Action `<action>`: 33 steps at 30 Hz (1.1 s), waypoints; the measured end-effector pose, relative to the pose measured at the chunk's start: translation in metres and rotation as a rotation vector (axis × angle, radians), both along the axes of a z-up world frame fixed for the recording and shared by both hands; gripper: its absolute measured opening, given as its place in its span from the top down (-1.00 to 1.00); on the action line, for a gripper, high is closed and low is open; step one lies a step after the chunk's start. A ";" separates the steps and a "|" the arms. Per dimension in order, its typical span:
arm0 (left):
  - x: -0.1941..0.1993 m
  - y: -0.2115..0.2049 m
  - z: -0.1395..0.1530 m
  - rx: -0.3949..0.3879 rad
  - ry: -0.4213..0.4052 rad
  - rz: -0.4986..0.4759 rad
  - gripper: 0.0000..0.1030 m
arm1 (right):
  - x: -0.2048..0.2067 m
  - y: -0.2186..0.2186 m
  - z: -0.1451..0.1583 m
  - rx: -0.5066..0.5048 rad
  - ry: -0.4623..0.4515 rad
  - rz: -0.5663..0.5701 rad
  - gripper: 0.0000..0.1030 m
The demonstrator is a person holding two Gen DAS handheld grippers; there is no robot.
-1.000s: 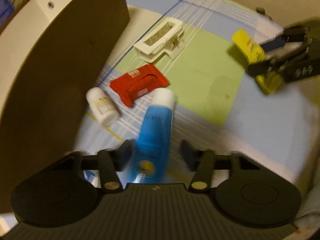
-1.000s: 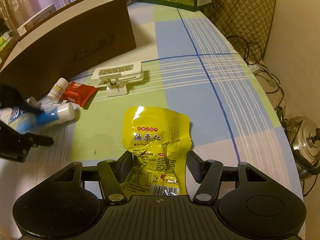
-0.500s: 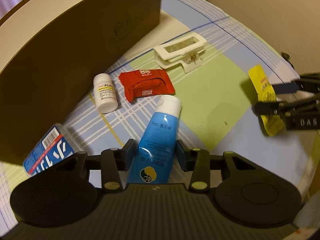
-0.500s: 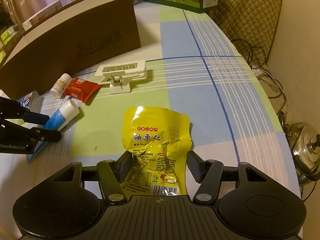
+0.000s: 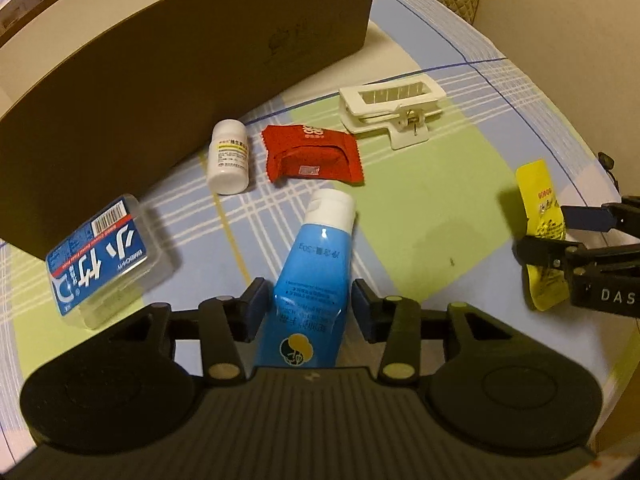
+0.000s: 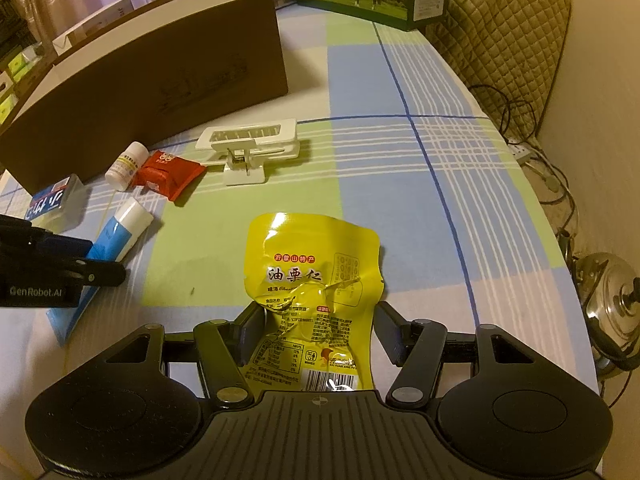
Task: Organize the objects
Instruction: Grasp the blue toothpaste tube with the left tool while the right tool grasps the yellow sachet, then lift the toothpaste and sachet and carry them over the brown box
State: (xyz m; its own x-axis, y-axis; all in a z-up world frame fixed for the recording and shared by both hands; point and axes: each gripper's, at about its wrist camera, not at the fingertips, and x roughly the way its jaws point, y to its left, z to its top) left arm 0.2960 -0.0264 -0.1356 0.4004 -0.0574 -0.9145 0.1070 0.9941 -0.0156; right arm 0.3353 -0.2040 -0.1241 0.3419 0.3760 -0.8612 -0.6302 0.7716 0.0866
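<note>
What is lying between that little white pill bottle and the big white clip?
A red snack packet lies between the white bottle and the white clip, flat on the checked tablecloth. Both wrist views show it.

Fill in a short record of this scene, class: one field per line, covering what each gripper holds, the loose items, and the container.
left gripper: shut on blue tube, white cap pointing away from the camera
right gripper: shut on yellow snack pouch
loose items on tablecloth: white pill bottle lying on its side, red packet, white clip, blue-labelled clear box
container: brown cardboard box, behind the loose items
box contents: cannot tell
</note>
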 end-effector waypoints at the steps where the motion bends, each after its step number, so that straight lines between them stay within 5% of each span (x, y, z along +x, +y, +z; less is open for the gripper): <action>1: 0.000 -0.001 0.000 0.005 -0.005 -0.018 0.29 | 0.000 0.000 0.000 -0.001 -0.002 0.004 -0.11; 12: -0.011 0.005 0.012 -0.013 -0.039 0.003 0.31 | -0.003 -0.004 0.005 0.022 -0.004 0.035 -0.04; 33: -0.024 0.035 0.077 -0.034 -0.179 0.103 0.31 | -0.005 0.041 0.059 0.172 -0.044 0.183 -0.04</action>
State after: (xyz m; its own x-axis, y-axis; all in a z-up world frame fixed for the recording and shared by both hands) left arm 0.2721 0.0091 -0.0587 0.5614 -0.0378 -0.8267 0.0089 0.9992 -0.0397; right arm 0.3302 -0.1635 -0.0654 0.2903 0.5746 -0.7652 -0.7640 0.6207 0.1762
